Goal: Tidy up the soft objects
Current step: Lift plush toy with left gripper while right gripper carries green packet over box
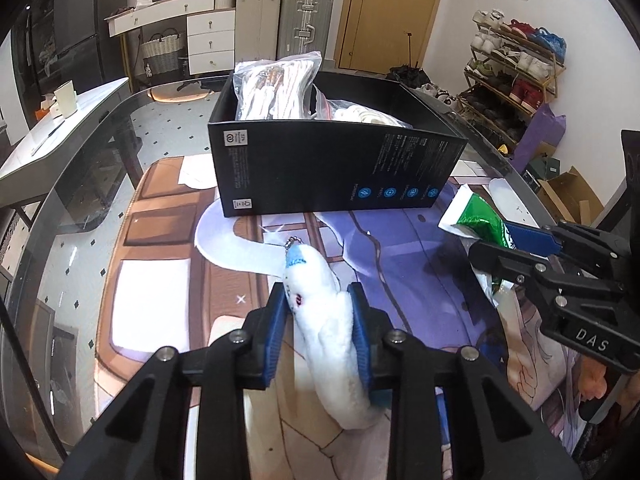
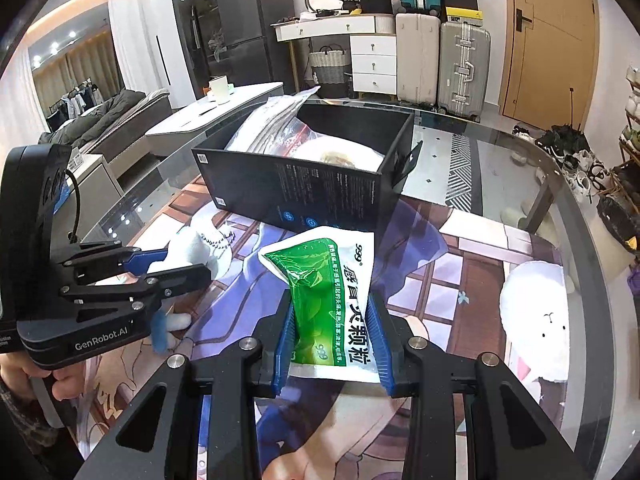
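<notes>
My left gripper (image 1: 318, 304) is shut on a white plush toy (image 1: 324, 320) with a blue cap and bead chain, held just above the printed mat. It also shows in the right wrist view (image 2: 200, 252). My right gripper (image 2: 332, 316) is shut on a green and white medicine bag (image 2: 332, 292), seen in the left wrist view (image 1: 476, 220) at the right. A black box (image 1: 332, 168) stands ahead on the mat, open at the top, with bagged white soft items (image 1: 276, 84) inside. The box also shows in the right wrist view (image 2: 304, 184).
The printed mat (image 1: 168, 240) lies on a glass table (image 2: 500, 160). A white round plush (image 2: 536, 320) lies on the mat at the right. Suitcases (image 1: 304, 20), drawers and a shoe rack (image 1: 516, 76) stand beyond the table.
</notes>
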Tool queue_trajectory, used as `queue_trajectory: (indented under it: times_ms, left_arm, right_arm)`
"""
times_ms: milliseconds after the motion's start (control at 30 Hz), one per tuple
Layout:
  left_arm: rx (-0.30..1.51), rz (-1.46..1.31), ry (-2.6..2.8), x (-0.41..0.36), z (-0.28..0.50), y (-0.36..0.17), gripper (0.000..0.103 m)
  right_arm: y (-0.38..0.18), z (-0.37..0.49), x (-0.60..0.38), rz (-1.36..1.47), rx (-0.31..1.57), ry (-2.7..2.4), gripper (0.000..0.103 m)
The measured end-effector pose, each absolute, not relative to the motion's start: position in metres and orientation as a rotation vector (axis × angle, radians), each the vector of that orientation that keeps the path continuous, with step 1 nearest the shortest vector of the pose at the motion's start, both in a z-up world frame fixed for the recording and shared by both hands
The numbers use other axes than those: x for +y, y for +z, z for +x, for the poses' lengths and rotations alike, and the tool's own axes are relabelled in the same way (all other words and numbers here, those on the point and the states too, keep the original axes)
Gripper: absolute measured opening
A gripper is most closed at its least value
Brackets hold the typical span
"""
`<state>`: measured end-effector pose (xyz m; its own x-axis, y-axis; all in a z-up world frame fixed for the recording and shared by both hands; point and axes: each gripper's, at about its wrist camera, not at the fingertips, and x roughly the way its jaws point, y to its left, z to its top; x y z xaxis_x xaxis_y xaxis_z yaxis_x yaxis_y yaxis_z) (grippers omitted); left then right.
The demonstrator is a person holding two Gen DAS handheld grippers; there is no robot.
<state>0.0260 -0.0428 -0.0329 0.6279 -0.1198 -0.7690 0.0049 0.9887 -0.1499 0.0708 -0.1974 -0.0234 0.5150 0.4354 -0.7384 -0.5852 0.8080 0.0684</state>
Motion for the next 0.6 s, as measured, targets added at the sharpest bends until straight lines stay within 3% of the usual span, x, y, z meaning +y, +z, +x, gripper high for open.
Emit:
queue_trajectory:
  times_ms: [600]
  left_arm:
    - [0.803, -0.151, -0.055, -0.017, 0.004, 0.005, 0.028]
  right_arm:
    - [0.017, 0.056, -0.177, -0.198, 0.787, 0.606, 0.035]
